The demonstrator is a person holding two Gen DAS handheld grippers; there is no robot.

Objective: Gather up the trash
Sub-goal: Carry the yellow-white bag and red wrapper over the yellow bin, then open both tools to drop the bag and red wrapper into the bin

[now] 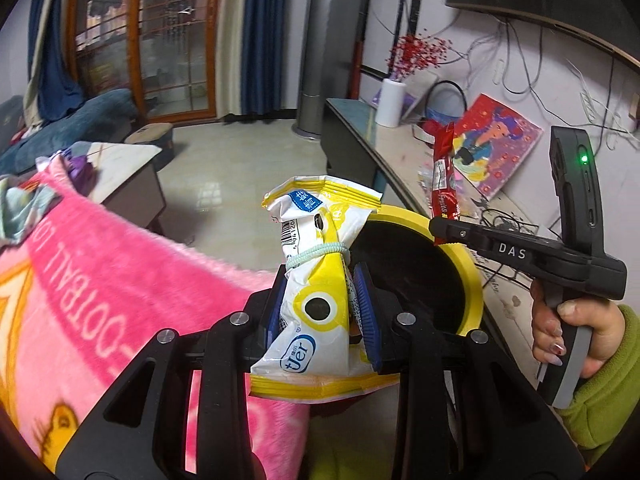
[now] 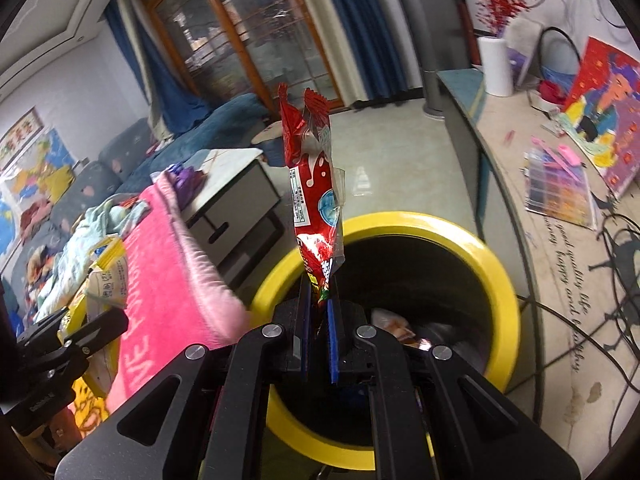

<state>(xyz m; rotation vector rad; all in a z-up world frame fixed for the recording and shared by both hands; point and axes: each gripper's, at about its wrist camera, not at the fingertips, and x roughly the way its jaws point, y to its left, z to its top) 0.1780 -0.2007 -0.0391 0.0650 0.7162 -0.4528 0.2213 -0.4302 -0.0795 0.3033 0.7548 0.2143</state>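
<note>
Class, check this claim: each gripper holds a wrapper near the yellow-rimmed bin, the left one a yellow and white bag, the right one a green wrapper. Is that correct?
Not quite: the right gripper holds a red wrapper, not green, as the right wrist view shows. The left gripper does hold the yellow and white bag near the yellow-rimmed bin.

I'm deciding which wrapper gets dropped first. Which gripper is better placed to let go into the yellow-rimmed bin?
Probably the right. The right gripper holds the red wrapper directly above the bin's dark opening. The left gripper, clamping the yellow-and-white bag, sits nearer the pink blanket, at the rim's edge.
</note>
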